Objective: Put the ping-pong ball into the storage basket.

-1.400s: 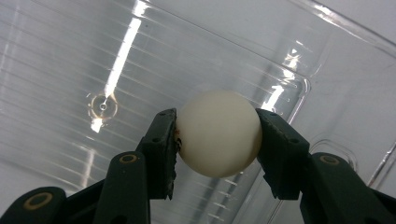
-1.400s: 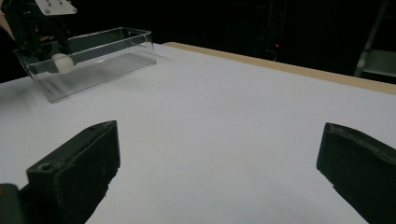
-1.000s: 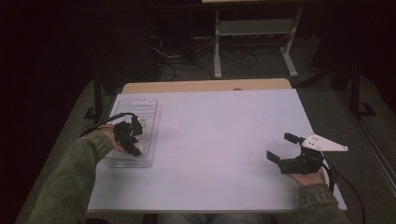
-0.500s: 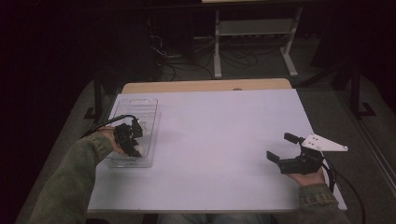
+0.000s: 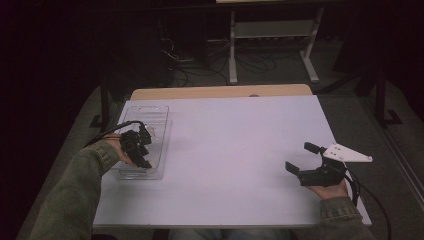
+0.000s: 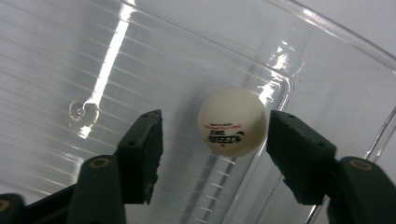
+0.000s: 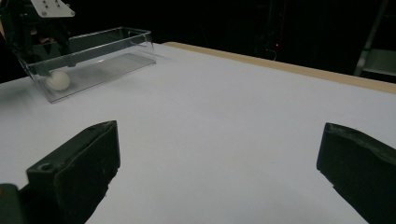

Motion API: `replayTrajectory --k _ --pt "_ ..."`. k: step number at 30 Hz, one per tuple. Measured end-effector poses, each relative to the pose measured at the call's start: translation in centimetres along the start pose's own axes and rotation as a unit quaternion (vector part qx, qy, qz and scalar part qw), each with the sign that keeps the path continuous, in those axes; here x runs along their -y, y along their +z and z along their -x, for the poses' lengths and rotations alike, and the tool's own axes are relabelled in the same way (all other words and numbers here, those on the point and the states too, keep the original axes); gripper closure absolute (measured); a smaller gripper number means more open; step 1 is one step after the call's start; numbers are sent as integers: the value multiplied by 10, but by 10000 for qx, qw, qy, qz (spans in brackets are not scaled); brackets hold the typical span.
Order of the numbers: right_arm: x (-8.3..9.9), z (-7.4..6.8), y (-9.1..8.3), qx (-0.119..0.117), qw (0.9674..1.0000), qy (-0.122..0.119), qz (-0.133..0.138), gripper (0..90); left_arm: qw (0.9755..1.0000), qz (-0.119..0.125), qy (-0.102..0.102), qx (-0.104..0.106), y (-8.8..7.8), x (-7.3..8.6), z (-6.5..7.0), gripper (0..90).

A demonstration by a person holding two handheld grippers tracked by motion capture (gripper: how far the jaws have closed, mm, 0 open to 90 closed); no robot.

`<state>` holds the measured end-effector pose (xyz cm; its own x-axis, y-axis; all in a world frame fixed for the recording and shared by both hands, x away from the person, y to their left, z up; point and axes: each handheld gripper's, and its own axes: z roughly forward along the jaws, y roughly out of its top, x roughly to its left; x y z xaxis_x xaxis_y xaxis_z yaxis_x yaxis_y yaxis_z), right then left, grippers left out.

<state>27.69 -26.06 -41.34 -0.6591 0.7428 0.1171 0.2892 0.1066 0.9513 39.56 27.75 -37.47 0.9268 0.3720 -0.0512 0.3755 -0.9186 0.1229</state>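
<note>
The white ball [image 6: 232,121] with small red and black print lies on the floor of the clear plastic bin [image 6: 327,60], close to one of its rounded inner corners. It sits between the two fingers [image 6: 142,154] of the left gripper [image 6: 212,154], much nearer the one at the right of the left gripper view, where ball and pad seem to meet or nearly so; I cannot tell whether they touch. A clear gap lies between the ball and the other finger. The left gripper's jaws have just been opening with the ball between them, and they now stand released around it, not clamped.

In the high view the bin [image 5: 150,115] stands along the desk's [image 5: 240,130] left edge, running from about halfway up that edge toward the near left corner, and the left gripper [image 5: 142,150] reaches down into its near end. From the right gripper view the ball [image 7: 58,80] shows through the bin's wall at that end.

The right gripper [image 5: 300,160] is held just above the desk near its right edge, toward the near right corner, fingers [image 7: 81,163] spread wide with only bare desk between them.

Compared with the high view a second ago, both hands and the bin are in the same places.
</note>
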Motion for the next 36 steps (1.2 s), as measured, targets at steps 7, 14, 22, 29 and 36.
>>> replayTrajectory --k 7,14,22,29,36 --pt "0 0 0 0 10000 5 2 0 9998 118 -174 -62 -10 2 -2 216" --pt "0 0 0 -3 10000 3 2 0 9989 348 -287 -81 -19 6 -1 138" --pt "0 0 0 -3 10000 9 4 0 9977 548 -366 -156 -29 10 2 80" --pt "0 -1 0 1 10000 10 9 0 9947 837 -541 -259 -37 14 5 3" --pt "0 -1 -1 -4 10000 -4 10 0 9913 1109 -595 -388 -43 21 10 0"
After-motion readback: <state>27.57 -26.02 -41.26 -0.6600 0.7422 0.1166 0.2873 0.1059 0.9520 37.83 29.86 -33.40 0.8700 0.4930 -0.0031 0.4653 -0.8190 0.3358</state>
